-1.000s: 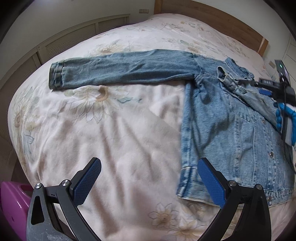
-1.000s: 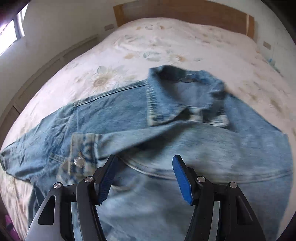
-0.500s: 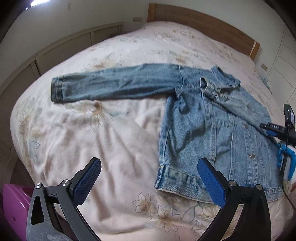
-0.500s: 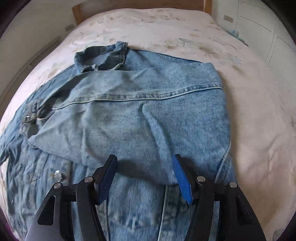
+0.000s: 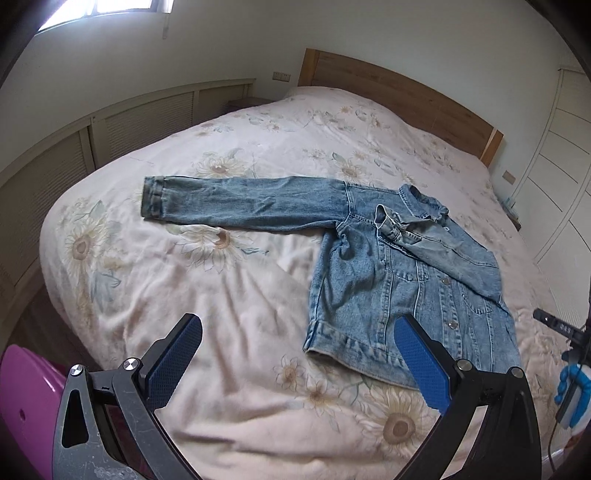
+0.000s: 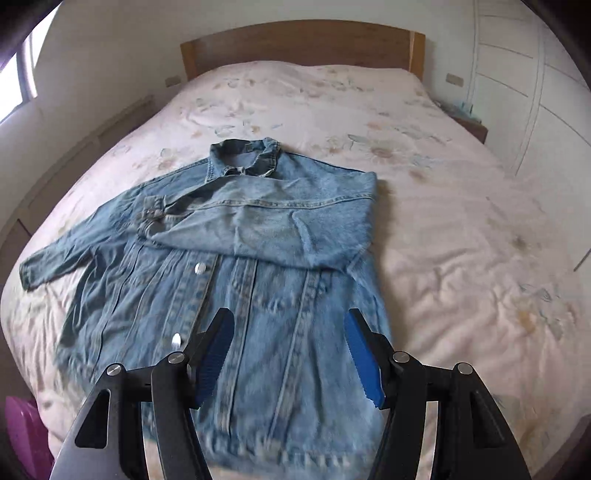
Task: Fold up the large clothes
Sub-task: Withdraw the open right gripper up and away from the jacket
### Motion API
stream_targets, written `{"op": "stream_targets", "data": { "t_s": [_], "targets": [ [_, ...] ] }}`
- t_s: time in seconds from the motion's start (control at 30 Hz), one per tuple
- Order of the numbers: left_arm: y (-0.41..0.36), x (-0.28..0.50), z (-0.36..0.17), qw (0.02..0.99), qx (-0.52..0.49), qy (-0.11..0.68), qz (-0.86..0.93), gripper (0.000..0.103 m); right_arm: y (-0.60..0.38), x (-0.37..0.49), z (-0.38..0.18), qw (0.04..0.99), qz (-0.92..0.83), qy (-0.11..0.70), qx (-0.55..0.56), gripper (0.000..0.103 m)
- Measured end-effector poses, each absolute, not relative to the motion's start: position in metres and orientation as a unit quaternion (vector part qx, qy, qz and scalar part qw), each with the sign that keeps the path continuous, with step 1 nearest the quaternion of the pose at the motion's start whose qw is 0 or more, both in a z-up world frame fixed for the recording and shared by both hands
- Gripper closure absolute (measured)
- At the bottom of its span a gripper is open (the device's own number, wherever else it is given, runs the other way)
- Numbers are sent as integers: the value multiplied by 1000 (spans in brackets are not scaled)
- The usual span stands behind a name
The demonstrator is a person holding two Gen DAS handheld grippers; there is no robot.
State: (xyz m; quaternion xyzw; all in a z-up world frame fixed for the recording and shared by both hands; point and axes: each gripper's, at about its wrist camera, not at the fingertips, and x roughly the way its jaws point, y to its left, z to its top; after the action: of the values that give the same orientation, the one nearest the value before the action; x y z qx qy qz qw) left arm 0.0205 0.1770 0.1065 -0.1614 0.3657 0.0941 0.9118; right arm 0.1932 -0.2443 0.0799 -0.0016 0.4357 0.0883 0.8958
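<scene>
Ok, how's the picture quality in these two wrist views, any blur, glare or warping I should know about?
Left wrist view: mostly sharp, the denim jacket crisp, strong fisheye bending of the headboard, and the window blown out at top left. Right wrist view: motion blur smears the jacket's hem and the near bedspread; the collar reads clearer.

The left gripper (image 5: 297, 360) has two black skeletal arms with triangular cut-outs, scuffed grey in places; each carries a blue, finely textured pad (image 5: 421, 363); round silver screws sit at the pivots behind the pads. The right gripper (image 6: 288, 356) is built alike in black; its blue pads (image 6: 364, 363) show saw-toothed edges; silver screws mark its joints.
</scene>
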Motion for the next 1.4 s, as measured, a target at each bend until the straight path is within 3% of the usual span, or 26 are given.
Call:
{"op": "stream_targets", "data": {
  "t_s": [0.6,0.93,1.4],
  "targets": [
    [153,-78,170,950,-117,271,101,1,-285,24,123,926,76,370,-4,39],
    [162,-69,183,952,-124,267,88,1,-289,10,139,936,81,342,0,35],
    [210,-14,134,919,-196,319,124,1,-295,56,98,921,71,383,2,35]
  ]
}}
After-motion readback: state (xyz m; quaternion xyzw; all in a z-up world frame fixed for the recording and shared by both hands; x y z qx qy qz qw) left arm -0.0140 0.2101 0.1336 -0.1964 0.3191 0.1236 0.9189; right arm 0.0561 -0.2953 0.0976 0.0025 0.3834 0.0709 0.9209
